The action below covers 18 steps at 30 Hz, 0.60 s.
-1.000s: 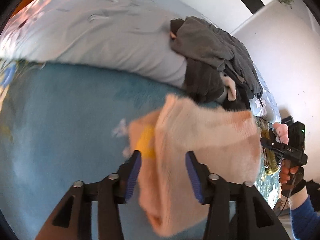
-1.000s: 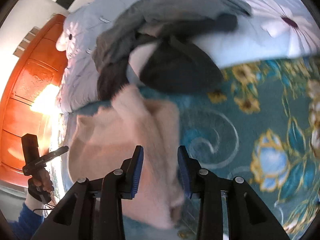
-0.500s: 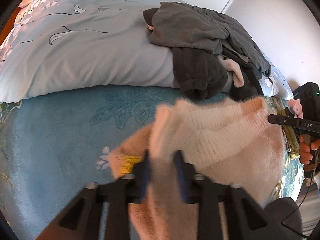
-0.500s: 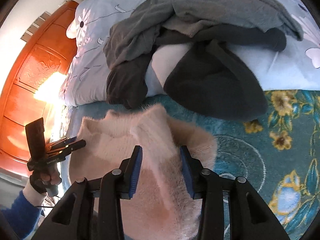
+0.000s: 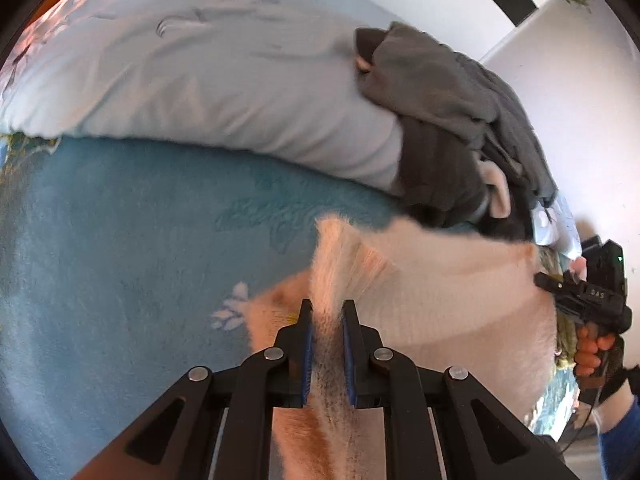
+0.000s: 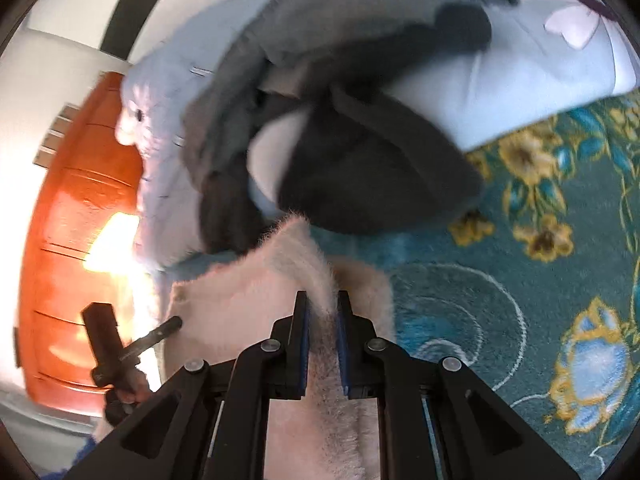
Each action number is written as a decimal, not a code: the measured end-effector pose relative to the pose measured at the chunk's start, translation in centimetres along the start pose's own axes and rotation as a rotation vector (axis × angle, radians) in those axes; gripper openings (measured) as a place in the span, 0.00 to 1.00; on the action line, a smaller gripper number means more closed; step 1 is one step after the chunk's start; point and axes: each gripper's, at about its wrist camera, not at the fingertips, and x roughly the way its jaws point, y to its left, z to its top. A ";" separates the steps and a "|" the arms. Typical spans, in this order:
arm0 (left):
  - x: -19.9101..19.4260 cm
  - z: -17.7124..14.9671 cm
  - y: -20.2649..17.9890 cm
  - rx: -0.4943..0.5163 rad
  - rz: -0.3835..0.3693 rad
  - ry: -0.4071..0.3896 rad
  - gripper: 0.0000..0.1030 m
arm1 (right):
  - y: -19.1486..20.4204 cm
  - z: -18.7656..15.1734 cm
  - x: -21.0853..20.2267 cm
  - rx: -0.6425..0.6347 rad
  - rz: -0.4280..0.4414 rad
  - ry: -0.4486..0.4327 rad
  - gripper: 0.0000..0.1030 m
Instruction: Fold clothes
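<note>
1. Since a second ago: both sets of jaws closed down from a wide gap onto the pink fuzzy sweater point(image 5: 448, 296); pile of dark clothes point(image 5: 448, 120) sits farther up in the left wrist view than half a second back.
2. Left gripper point(image 5: 327, 322): clamped on a raised ridge of sweater fabric, blue pads pressing it from both sides, only a narrow strip of pile showing between them.
3. Right gripper point(image 6: 322, 314): likewise pinched on an upstanding fold of the same sweater point(image 6: 256, 304), fabric filling the slit between the pads.
4. Sweater stretched between the two tools, spread over the teal floral blanket point(image 5: 120, 248), main body running from the left gripper toward the other tool at the right edge of that view.
5. Right hand point(image 5: 596, 350) gripping its handle, seen from the left wrist camera; blue sleeve point(image 5: 620, 436) below it.
6. Left hand and tool seen at lower left of the right wrist view, tip touching the sweater's edge.
7. Pale grey floral duvet point(image 5: 224, 92) beyond the sweater, dark clothes heaped on it and spilling over its edge; orange wooden headboard point(image 6: 72, 240) behind, blurred.
</note>
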 end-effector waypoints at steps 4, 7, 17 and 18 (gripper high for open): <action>0.7 0.0 0.8 -0.036 -0.007 0.003 0.14 | -1.4 -0.1 0.0 0.041 -0.011 -0.004 0.11; 1.2 0.1 0.7 -0.033 0.008 0.016 0.15 | -2.0 -0.4 0.2 0.058 -0.032 0.005 0.11; -3.6 -0.5 -2.0 0.022 0.099 0.010 0.20 | 0.4 -0.9 -4.2 0.046 -0.081 -0.050 0.20; -5.0 -1.1 -2.0 0.022 0.108 -0.007 0.22 | 0.6 -1.1 -5.5 0.040 -0.074 -0.069 0.20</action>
